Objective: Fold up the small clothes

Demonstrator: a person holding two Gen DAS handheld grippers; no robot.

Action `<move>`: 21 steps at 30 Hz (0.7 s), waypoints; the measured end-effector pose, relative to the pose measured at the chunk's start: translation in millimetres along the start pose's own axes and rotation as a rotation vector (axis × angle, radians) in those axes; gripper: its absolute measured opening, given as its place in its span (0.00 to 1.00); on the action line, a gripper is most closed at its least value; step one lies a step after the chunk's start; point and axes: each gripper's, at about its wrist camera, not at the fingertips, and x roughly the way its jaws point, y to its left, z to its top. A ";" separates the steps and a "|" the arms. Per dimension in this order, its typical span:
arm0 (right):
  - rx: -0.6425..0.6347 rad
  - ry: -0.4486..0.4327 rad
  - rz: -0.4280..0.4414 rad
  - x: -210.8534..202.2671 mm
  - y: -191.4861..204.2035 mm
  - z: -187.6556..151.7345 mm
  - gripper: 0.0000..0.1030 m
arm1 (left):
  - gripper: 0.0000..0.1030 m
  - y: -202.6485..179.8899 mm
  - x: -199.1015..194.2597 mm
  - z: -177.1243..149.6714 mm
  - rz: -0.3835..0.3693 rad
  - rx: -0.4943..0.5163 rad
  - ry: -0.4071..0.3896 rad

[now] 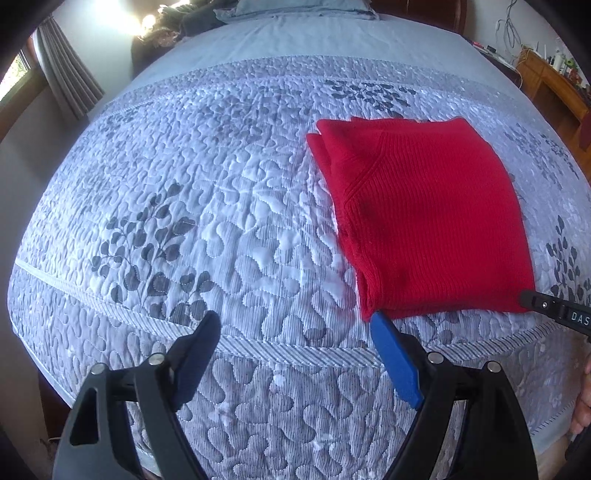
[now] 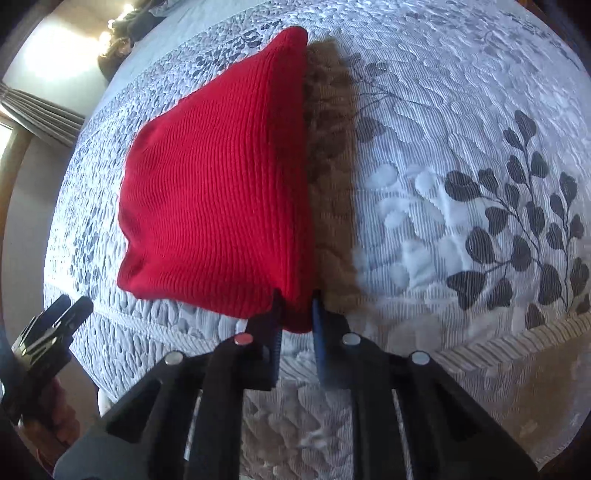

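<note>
A red knit sweater (image 1: 424, 214) lies folded into a rectangle on the grey quilted bedspread (image 1: 221, 221). My left gripper (image 1: 295, 325) is open and empty, just off the sweater's near left corner, its blue finger (image 1: 395, 358) close to the cloth. My right gripper (image 2: 297, 306) is shut on the sweater's (image 2: 218, 184) near right corner and lifts that edge off the bed, casting a shadow to the right. The right gripper's tip also shows in the left wrist view (image 1: 554, 310) at the sweater's near right corner.
The bedspread (image 2: 461, 184) with a dark leaf pattern covers the bed, whose near edge lies just below both grippers. Pillows (image 1: 295, 11) sit at the far end. A wooden shelf (image 1: 554, 85) stands at the far right, a curtain (image 1: 66, 74) at the left.
</note>
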 end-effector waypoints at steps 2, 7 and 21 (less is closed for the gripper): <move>0.009 0.002 -0.018 1.6 -2.3 -2.1 0.12 | 0.81 -0.5 1.2 0.6 0.003 0.000 0.000; -0.011 -0.011 -0.057 -4.1 0.8 -9.1 0.25 | 0.81 -4.5 8.9 2.8 0.004 0.002 0.021; -0.147 -0.114 -0.174 -71.2 49.8 -30.2 0.61 | 0.81 -17.1 -8.3 9.7 -0.053 0.005 0.015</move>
